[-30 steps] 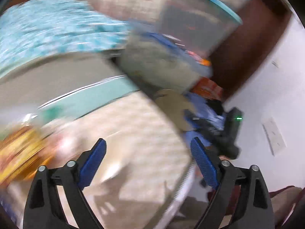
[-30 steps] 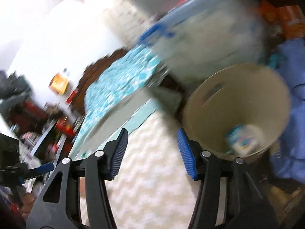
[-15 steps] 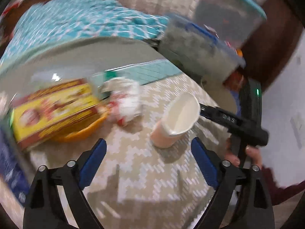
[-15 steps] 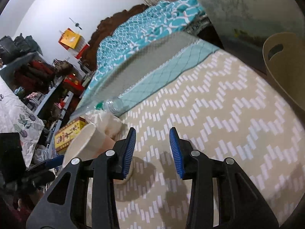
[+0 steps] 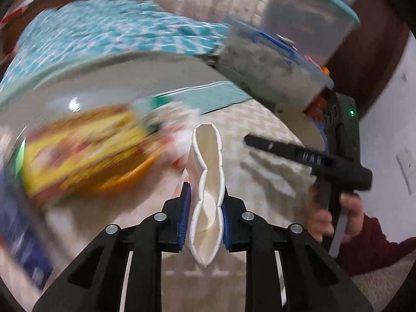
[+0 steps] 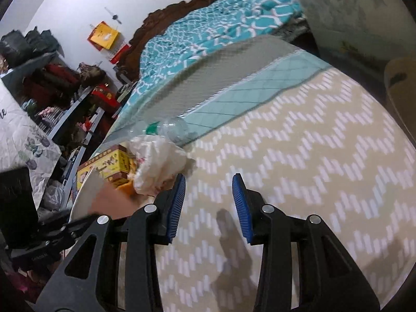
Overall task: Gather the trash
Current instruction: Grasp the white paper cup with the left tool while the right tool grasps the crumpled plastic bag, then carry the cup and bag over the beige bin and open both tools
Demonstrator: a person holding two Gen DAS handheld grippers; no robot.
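On the zigzag-patterned mat, the left gripper is closing on a white paper cup, its blue pads pressing the rim into a narrow slit. Just beyond the cup lies a yellow box whose print is too blurred to read, perhaps a food carton, beside a crumpled white wrapper and a clear plastic bottle. The right gripper hovers over bare mat, jaws parting slightly with nothing between them.

one paper cup, one plastic bottle, one yellow box
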